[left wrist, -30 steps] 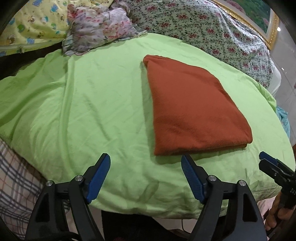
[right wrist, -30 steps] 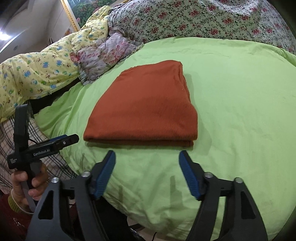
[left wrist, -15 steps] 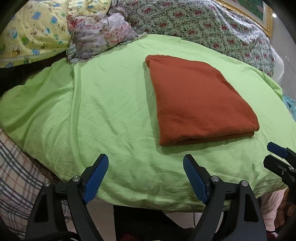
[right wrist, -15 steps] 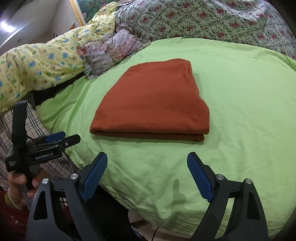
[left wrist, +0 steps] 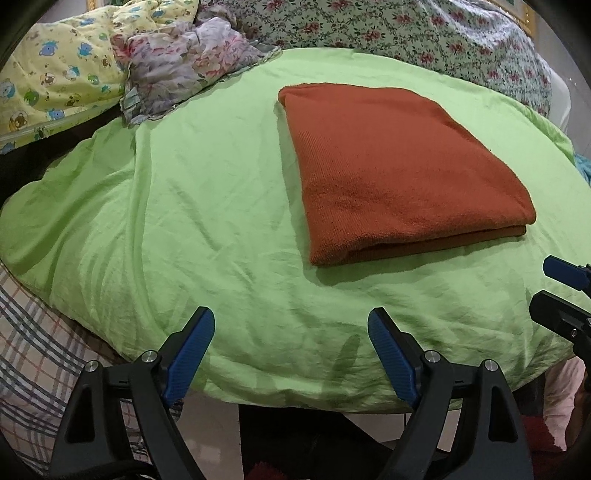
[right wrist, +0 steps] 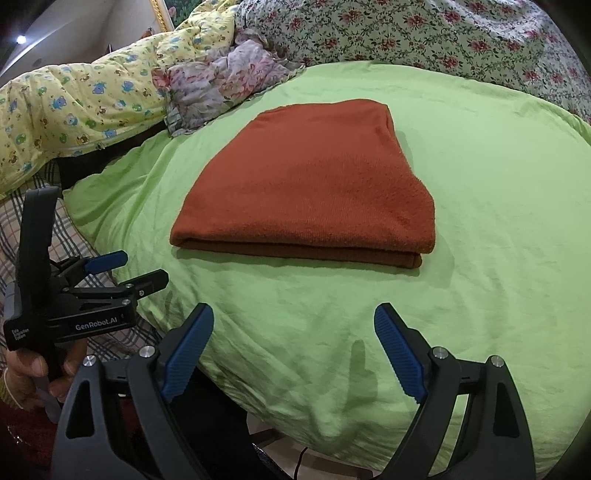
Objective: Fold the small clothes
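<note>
Folded rust-orange knit garment [left wrist: 399, 170] lies on green sheet [left wrist: 207, 206]; crumpled floral cloth [left wrist: 184, 62] far left. Left gripper [left wrist: 291, 350] and right gripper [right wrist: 295, 350], jaws just widened, gape empty at the near edge.

bedding round the work spot

lime green sheet [left wrist: 192, 206] spread wide and creased; yellow cartoon-print quilt [right wrist: 74, 107] heaped at far left; crumpled floral cloth [left wrist: 184, 62] just beside it; rose-patterned cover [right wrist: 424, 33] behind; plaid fabric [left wrist: 26, 350] low at left
</note>
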### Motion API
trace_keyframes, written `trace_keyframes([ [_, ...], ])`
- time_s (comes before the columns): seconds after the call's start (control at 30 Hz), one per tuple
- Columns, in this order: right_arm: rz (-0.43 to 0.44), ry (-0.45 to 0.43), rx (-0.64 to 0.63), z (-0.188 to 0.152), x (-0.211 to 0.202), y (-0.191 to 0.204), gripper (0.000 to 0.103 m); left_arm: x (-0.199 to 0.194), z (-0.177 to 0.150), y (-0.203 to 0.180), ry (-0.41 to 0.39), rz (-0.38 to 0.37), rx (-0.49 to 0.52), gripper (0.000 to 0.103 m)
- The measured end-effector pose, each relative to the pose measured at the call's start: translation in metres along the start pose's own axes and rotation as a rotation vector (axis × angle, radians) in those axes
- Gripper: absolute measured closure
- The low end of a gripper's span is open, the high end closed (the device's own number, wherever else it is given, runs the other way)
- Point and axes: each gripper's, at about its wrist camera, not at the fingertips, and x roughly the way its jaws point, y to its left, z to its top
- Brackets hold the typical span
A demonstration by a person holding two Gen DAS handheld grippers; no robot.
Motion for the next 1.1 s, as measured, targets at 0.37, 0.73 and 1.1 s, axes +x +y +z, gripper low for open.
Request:
trace_keyframes([
  [0.37, 0.005, 0.009, 0.005, 0.016, 0.009, -0.002, 0.014, -0.002, 0.018, -0.002, -0.032, 0.018, 0.007, 0.015],
  [0.73, 0.001, 0.001, -0.007, 0.041, 0.014, -0.001, 0.014, 0.002, 0.037, -0.01, -0.041, 0.03, 0.03, 0.014],
  [1.1, 0.002, 0.003, -0.014, 0.058, 0.024, -0.001, 0.013, 0.006, 0.051, -0.011, -0.046, 0.04, 0.017, 0.012],
])
